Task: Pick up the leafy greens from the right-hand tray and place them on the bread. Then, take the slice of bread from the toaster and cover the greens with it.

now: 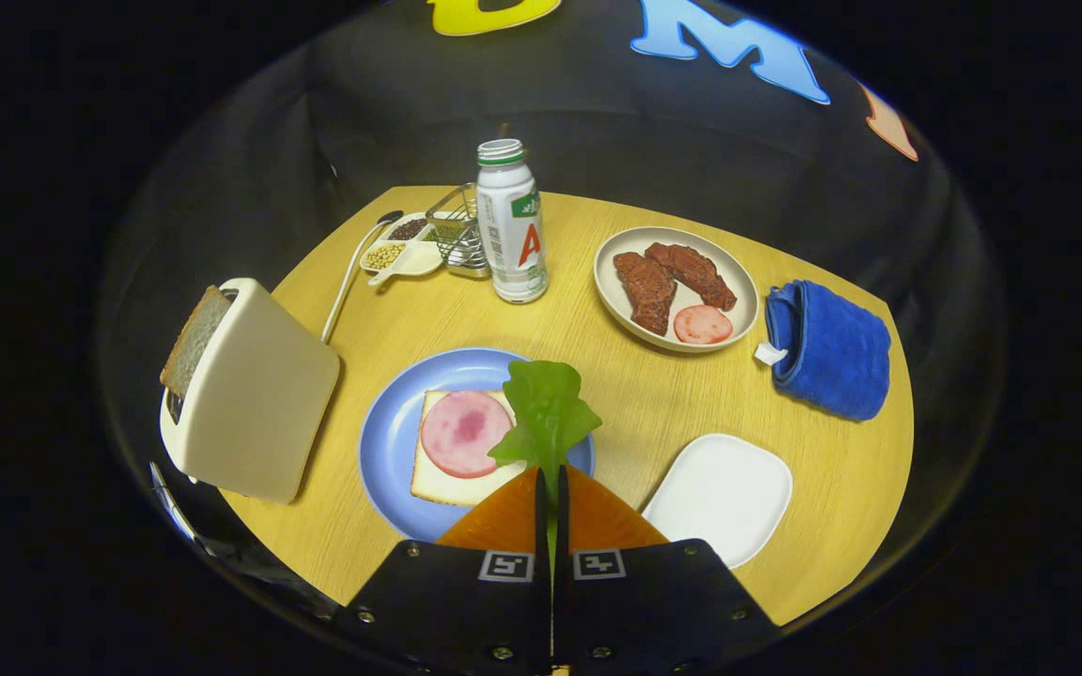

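The gripper (pixel 550 474) is closed tight on the stem of the greens (pixel 546 413), a single bright green, ruffled leaf that stands up just ahead of the fingers. It hangs over the edge of the blue plate (pixel 389 441), beside the bread (pixel 438 483) topped with a pink ham slice (pixel 462 432). On the desk (pixel 616 390), a toaster (pixel 255 404) holds a brown slice (pixel 192 343), and the white tray (pixel 719 493) lies bare.

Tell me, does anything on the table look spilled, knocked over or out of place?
Nothing stands out. The bottle stands upright, the bread slice sits in the toaster, and the gripper is shut on the leafy greens beside the blue plate.
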### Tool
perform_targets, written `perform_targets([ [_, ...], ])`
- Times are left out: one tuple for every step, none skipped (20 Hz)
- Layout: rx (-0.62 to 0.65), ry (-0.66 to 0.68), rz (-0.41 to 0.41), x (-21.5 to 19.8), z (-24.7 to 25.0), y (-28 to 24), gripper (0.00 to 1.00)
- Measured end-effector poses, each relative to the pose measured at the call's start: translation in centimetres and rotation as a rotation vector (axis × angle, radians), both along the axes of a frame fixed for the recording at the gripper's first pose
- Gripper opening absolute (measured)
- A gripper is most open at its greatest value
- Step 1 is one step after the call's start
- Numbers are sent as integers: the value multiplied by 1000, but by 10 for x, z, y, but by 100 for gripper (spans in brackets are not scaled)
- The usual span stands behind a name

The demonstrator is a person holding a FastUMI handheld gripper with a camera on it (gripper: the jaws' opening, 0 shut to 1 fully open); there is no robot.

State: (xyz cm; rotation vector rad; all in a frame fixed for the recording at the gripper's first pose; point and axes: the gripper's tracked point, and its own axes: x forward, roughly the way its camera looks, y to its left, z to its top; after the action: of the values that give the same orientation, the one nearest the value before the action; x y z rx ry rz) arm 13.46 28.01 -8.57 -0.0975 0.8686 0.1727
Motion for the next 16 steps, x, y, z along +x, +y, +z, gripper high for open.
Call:
perform_targets([
  [-2, -1, 11, 2, -2, 7, 1],
  [3, 1, 18, 3, -2, 13, 1],
  [7, 6, 24, 4, -4, 19, 1],
  [10, 10, 29, 7, -5, 24, 1],
  [10, 13, 34, 10, -7, 30, 1],
  [11, 15, 37, 14, -8, 35, 3],
  [9, 19, 38, 16, -11, 39, 3],
  [9, 21, 37, 19, -13, 42, 3],
  [11, 25, 36, 21, -16, 45, 3],
  [15, 28, 35, 23, -17, 48, 3],
  [20, 30, 37, 25, -19, 52, 3],
  [17, 30, 39, 27, -19, 53, 4],
  [13, 32, 42, 28, -26, 53, 7],
  [14, 31, 42, 29, -27, 54, 7],
  [10, 30, 39, 30, -28, 55, 8],
  [6, 32, 40, 30, -28, 56, 10],
])
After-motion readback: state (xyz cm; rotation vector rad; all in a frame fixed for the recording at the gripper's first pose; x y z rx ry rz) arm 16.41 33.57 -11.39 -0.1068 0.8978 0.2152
